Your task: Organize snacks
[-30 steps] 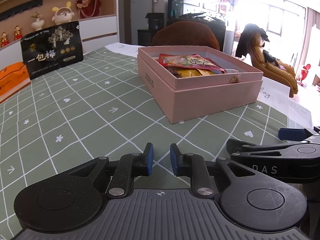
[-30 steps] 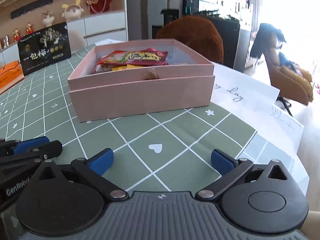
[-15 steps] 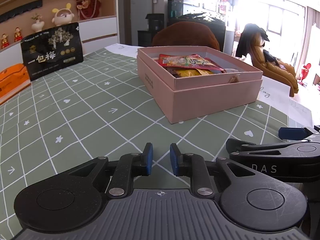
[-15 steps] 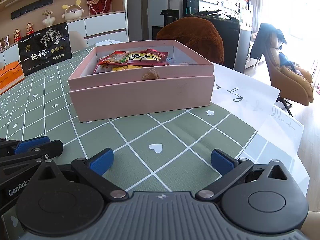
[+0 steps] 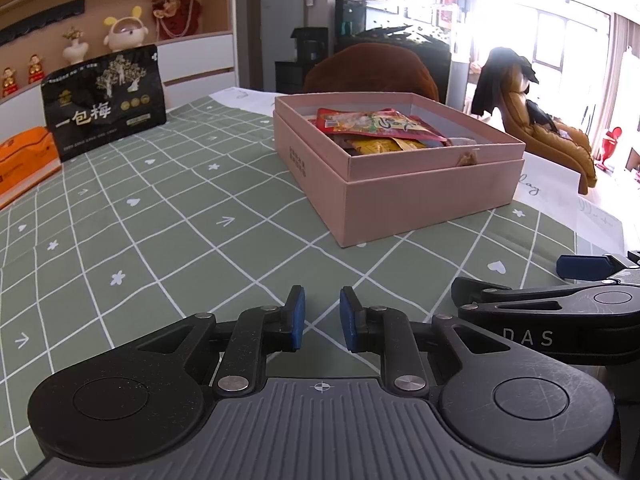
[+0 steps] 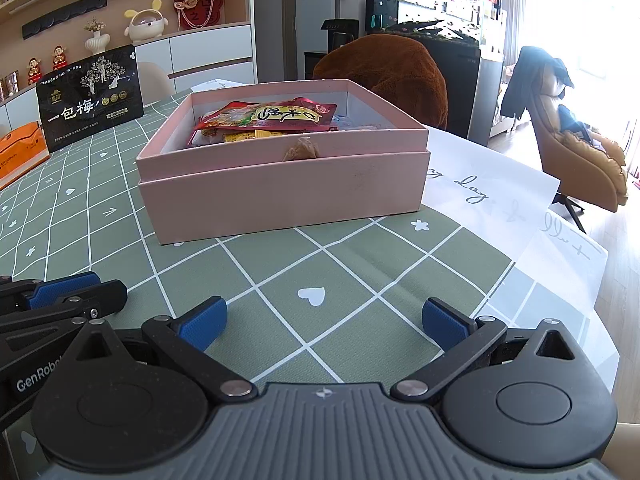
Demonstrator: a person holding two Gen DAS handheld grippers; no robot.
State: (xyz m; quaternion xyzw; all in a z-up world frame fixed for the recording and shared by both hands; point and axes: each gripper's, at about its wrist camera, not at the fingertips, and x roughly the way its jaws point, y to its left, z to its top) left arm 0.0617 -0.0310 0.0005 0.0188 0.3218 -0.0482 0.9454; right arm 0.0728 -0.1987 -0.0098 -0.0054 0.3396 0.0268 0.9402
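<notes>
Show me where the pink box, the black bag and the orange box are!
pink box (image 6: 280, 194): right wrist view, on its front wall.
black bag (image 5: 104, 110): left wrist view, on its printed front.
orange box (image 5: 24, 160): left wrist view, on its top face.

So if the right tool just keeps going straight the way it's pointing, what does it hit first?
Probably the green tablecloth, since the right tool tilts downward with bare cloth ahead. If it skimmed above the cloth, the pink box would come next; depth is hard to judge.
</notes>
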